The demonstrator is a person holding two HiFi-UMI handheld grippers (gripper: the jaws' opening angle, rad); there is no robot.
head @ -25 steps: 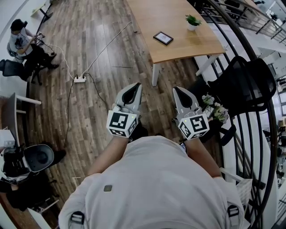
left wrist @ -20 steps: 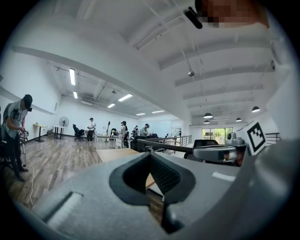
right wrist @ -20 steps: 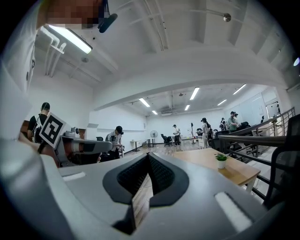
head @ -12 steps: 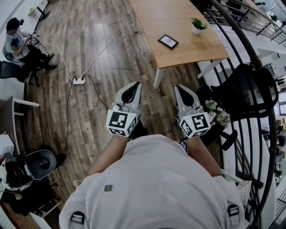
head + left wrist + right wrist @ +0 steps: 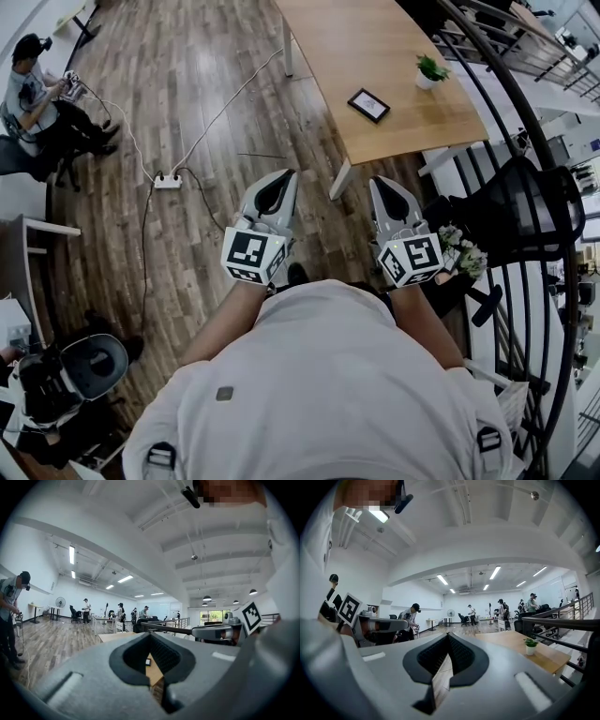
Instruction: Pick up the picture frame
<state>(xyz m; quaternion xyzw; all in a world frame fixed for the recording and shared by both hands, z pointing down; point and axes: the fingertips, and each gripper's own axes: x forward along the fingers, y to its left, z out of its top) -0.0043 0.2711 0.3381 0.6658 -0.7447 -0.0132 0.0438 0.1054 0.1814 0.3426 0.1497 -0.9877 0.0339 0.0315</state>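
The wooden table [image 5: 356,37] stands ahead of the right tongs [image 5: 382,184], bearing a picture frame [image 5: 368,105] and a potted plant [image 5: 431,70].

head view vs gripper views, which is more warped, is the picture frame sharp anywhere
Head view: wide-angle warp at edges, even light, the small black picture frame on the light wooden table is sharp. Left gripper view: round dark vignette, that frame a tiny speck past the shut left gripper. Right gripper view: same vignette, ceiling strip lights blown out.

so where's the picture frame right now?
Head view, upper right: the picture frame lies on the wooden table, left of the potted plant.
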